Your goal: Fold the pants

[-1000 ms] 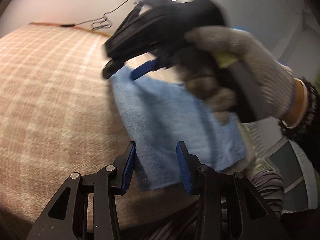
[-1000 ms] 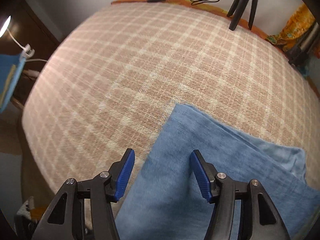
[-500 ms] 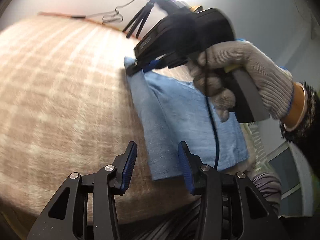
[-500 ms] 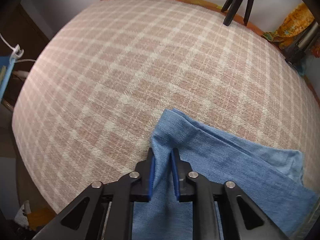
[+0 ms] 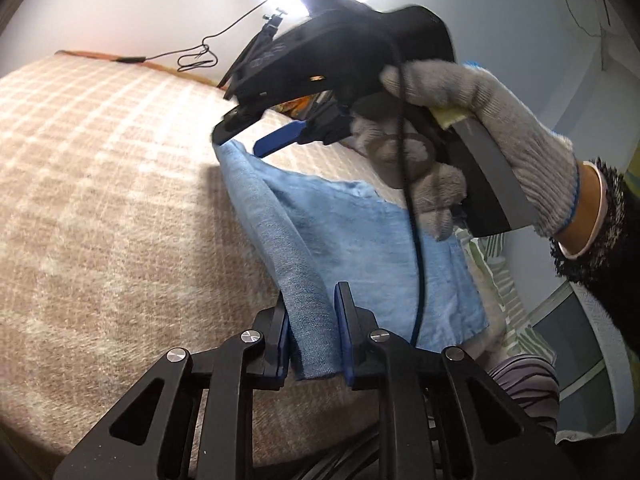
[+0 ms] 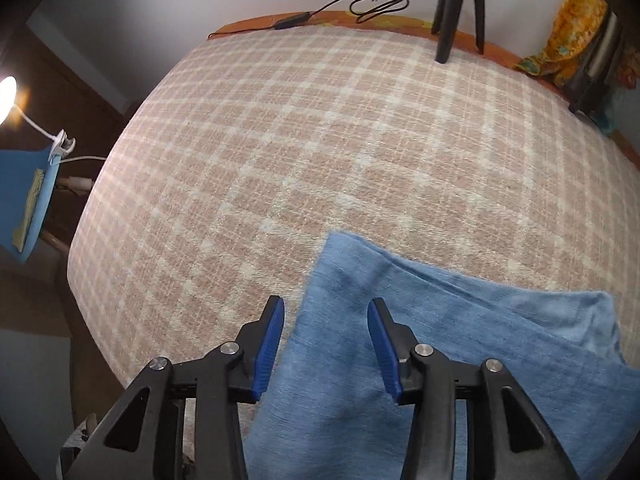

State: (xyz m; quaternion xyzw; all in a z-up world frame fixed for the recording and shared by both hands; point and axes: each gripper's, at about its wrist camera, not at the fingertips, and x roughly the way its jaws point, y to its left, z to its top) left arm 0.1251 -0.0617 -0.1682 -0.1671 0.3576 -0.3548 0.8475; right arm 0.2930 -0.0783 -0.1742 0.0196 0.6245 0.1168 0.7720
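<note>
The light blue pants (image 5: 352, 248) lie folded on the checked beige blanket (image 5: 100, 200). My left gripper (image 5: 314, 340) is shut on the near corner of the folded pants and lifts its left edge a little. My right gripper (image 5: 256, 136), held by a gloved hand (image 5: 480, 120), hovers open just above the far corner. In the right wrist view the pants (image 6: 420, 360) lie flat under my open right gripper (image 6: 326, 346), its fingers apart over the cloth's left edge.
The blanket (image 6: 320, 140) covers the bed. A black tripod (image 6: 460, 4) and a black cable (image 6: 372, 0) sit at the far edge. Orange patterned cloth (image 6: 576, 28) lies at the far right. A clip lamp (image 6: 8, 92) and a blue board (image 6: 24, 196) stand off the left side.
My right gripper has opened and let go of the far corner, which now lies flat. My left gripper has closed on the near corner of the pants.
</note>
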